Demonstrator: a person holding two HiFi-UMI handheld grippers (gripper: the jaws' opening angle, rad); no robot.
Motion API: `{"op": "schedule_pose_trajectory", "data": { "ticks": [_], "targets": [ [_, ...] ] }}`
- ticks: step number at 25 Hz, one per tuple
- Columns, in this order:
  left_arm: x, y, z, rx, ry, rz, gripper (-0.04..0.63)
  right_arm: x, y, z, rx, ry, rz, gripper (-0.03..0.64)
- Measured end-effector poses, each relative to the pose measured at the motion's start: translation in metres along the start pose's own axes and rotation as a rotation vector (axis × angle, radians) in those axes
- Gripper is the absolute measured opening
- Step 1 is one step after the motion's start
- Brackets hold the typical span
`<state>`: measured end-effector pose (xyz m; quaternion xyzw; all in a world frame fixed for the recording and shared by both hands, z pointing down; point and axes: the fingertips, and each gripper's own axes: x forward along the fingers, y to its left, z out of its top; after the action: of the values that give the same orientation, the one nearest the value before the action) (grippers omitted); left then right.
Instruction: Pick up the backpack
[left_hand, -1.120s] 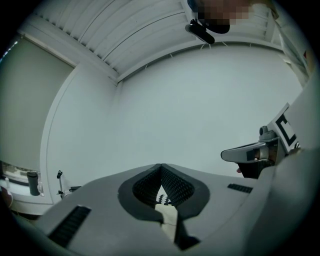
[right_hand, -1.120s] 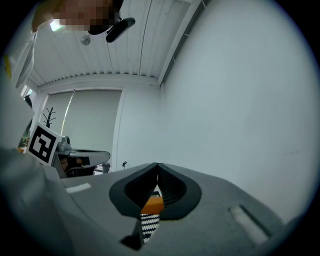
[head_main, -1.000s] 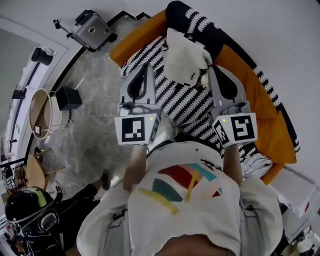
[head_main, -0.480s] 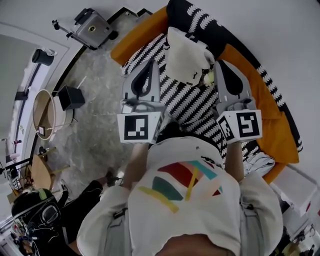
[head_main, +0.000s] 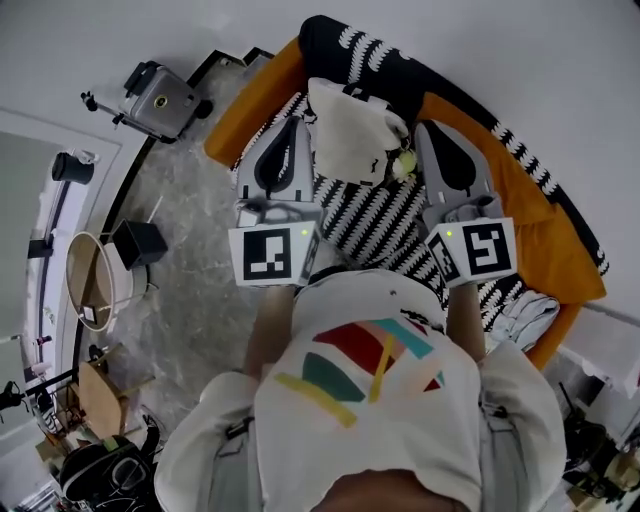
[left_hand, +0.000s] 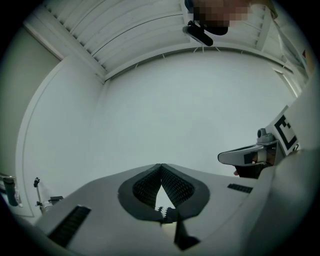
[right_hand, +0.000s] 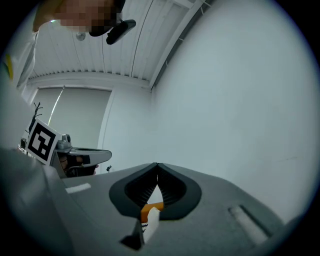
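I see a cream-white backpack (head_main: 350, 135), black-and-white zigzag throw (head_main: 385, 215), orange sofa (head_main: 545, 235), grey marbled floor (head_main: 190, 200), my grey left gripper (head_main: 296, 124) and right gripper (head_main: 427, 130), black-and-white marker cubes (head_main: 272, 253), my white shirt (head_main: 400, 420) striped red, teal, yellow

White backpack (head_main: 350, 135) w/ black trim, slumped on zigzag throw (head_main: 385, 215).

Right hand-held gripper (right_hand: 157, 166), jaws together, faces white wall (right_hand: 240, 100).

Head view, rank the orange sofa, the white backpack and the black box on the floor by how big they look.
1. orange sofa
2. white backpack
3. black box, though it sits lower, farther from the camera, so its true size is unsure.
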<state>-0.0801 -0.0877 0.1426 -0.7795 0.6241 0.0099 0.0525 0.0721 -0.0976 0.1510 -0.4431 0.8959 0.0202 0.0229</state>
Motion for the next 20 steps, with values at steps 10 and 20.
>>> {"op": "schedule_pose_trajectory", "data": {
  "ticks": [10,20],
  "targets": [
    [0.016,-0.002,-0.001,0.0,-0.004,-0.042,0.015,0.004,-0.013,-0.001,0.002,0.001,-0.043,0.005],
    [0.028,0.008,-0.001,0.02,-0.01,-0.049,0.015,0.015,-0.019,-0.005,0.001,0.009,-0.058,0.005]
  ]
}}
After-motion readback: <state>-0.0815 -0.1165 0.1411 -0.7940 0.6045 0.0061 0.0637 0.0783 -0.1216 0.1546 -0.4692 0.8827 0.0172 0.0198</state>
